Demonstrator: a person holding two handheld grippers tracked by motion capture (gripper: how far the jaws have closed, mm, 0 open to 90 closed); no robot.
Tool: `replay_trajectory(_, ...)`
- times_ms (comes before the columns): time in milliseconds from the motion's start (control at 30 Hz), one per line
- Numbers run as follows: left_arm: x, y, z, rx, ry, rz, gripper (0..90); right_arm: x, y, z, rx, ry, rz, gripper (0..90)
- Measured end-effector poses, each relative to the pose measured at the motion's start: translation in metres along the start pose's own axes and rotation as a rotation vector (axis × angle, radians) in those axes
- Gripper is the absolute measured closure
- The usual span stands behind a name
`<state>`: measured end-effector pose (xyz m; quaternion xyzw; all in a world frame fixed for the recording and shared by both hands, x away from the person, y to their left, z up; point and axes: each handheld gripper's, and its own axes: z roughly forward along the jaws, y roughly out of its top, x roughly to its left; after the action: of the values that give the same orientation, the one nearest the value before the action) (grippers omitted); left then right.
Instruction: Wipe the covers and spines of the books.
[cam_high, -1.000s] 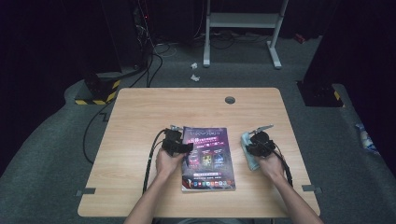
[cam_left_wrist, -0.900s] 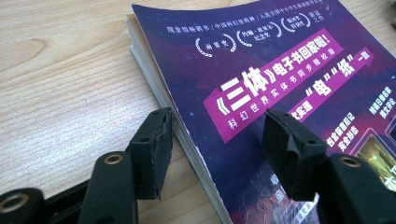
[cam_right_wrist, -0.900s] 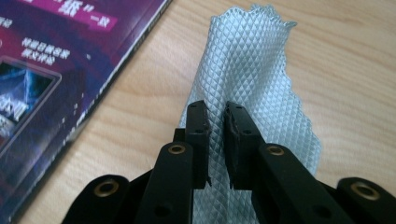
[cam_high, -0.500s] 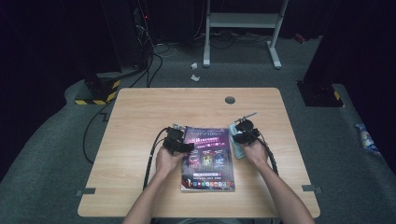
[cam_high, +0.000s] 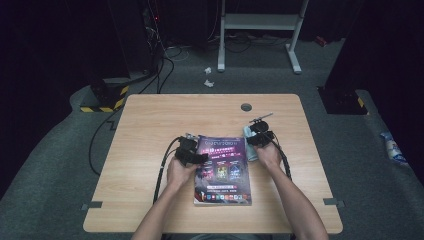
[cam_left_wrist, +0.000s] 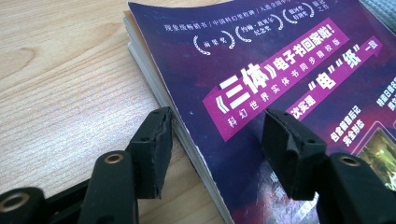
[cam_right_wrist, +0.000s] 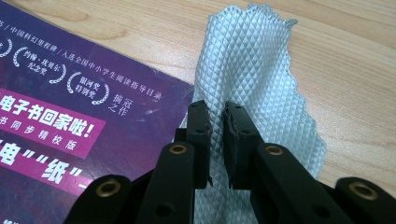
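Observation:
A purple book (cam_high: 222, 172) with white Chinese lettering lies flat near the middle of the wooden table (cam_high: 150, 125). My left gripper (cam_high: 199, 156) rests at its left edge, open. In the left gripper view the jaws (cam_left_wrist: 215, 140) straddle that edge of the book (cam_left_wrist: 289, 65), one pad beside the pages and one over the cover. My right gripper (cam_high: 256, 142) is shut on a pale blue-grey quilted cloth (cam_high: 248, 132) at the book's far right corner. In the right gripper view the cloth (cam_right_wrist: 252, 60) is pinched between the jaws (cam_right_wrist: 215, 126), beside the book (cam_right_wrist: 70, 107).
A round cable hole (cam_high: 246, 106) sits near the table's far edge. Black cables trail from both grippers toward the person. On the floor beyond the table stand a white metal frame (cam_high: 260, 22) and dark equipment (cam_high: 130, 40) with cables.
My right gripper has carried the cloth left and away from the person, from the table right of the book to the book's far right corner. The left gripper has stayed put.

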<state>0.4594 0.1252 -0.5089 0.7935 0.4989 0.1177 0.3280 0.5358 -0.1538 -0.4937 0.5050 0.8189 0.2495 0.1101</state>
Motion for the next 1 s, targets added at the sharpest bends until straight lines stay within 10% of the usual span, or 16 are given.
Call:
replay_trajectory(400, -0.002, 0.001, 0.0, 0.008, 0.016, 0.004, 43.1, 0.008, -0.022, -0.015, 0.031, 0.06, -0.046, 81.8)
replay_trajectory(733, -0.002, 0.001, 0.0, 0.009, 0.024, 0.007, 43.1, 0.004, 0.0, -0.002, 0.036, 0.017, 0.012, 81.5)
replay_trajectory(1000, -0.003, 0.0, 0.0, 0.008, 0.031, 0.002, 43.2, 0.01, -0.016, -0.011, 0.02, 0.027, -0.047, 81.4)
